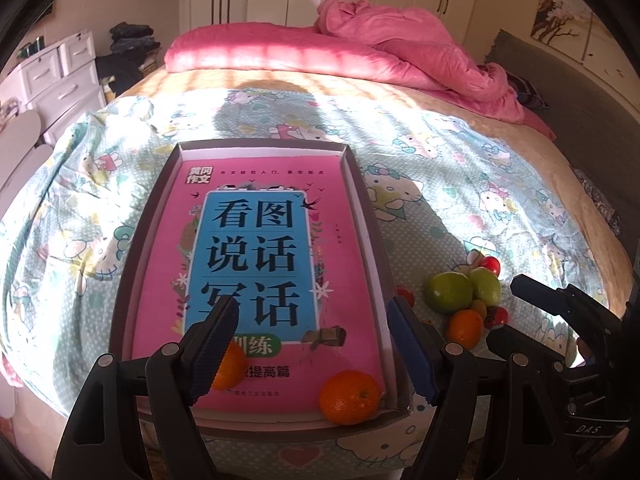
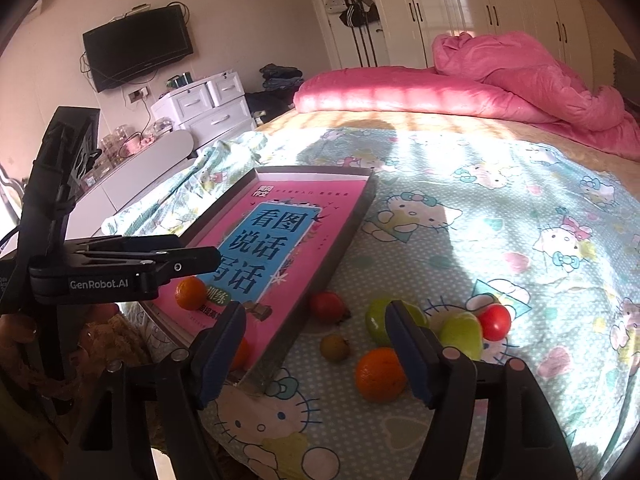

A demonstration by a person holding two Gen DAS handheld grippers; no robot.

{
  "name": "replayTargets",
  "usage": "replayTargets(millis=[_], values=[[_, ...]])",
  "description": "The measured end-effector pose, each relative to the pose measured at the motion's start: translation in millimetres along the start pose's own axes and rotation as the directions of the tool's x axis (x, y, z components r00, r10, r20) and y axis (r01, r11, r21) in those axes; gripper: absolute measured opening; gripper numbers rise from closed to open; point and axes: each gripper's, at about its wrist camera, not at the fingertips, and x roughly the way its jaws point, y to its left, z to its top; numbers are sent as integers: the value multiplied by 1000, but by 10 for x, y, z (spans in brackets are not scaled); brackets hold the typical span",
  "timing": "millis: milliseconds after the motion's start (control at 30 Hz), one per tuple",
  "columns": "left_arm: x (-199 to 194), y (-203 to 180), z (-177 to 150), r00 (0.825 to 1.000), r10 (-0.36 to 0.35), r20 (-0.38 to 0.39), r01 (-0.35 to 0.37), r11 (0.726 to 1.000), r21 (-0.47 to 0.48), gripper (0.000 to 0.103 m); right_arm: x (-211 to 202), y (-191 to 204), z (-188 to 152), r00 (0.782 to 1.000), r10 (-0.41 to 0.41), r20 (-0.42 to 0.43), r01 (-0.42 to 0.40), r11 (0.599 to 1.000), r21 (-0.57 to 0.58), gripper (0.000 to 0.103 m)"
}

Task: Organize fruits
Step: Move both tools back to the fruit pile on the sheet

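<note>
On the bed (image 1: 460,160) we see the tray (image 1: 158,216) holding a pink book and two oranges (image 1: 349,397); more fruit (apples (image 2: 460,334), tomatoes) lies just beside it. Our left gripper (image 1: 316,350) and right gripper (image 2: 316,354) both hang spread, empty.

Sunlit bedroom: a bed (image 2: 500,208) under a Hello Kitty sheet (image 1: 460,184), a pink duvet (image 2: 520,80) heaped behind. White wardrobes (image 2: 480,8) line the far wall. A wall-mounted television (image 2: 138,46) hangs above white drawers (image 2: 208,106).

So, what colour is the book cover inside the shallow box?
Pink book cover with blue panel; left wrist view.
</note>
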Motion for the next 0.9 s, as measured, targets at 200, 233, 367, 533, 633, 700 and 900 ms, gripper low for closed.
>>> replayTargets(millis=[200, 233, 367, 533, 633, 700, 900], values=[[-12, -79, 1, 1000, -14, 3, 14, 1000, 15, 78, -76, -80, -22, 1000, -15, 10, 15, 1000, 14, 72], [-15, -93, -2, 1000, -17, 3, 16, 1000, 18, 78, -85, -89, -20, 1000, -19, 12, 19, 1000, 17, 72], [-15, -156, -6, 1000, -26, 1, 26, 999, 30, 78, -115, -128, -34, 999, -30, 13, 30, 999, 24, 72], [-12, -254, -11, 999, -43, -2, 44, 998, 50, 78, -156, -203, -55, 999, -53, 11, 53, 998, 32, 72], [-5, -330, -16, 998, -58, -6, 59, 996, 66, 78, -192, -262, -70, 998, -67, 10, 66, 997, 44, 72], [5, -378, -14, 998, -66, -8, 67, 995, 76, 78, -214, -296, -86, 997, -76, 8, 76, 996, 55, 72], [47, -517, -20, 996, -87, -20, 89, 990, 106, 78, -263, -410, -134, 993, -117, -6, 117, 990, 77, 73]])
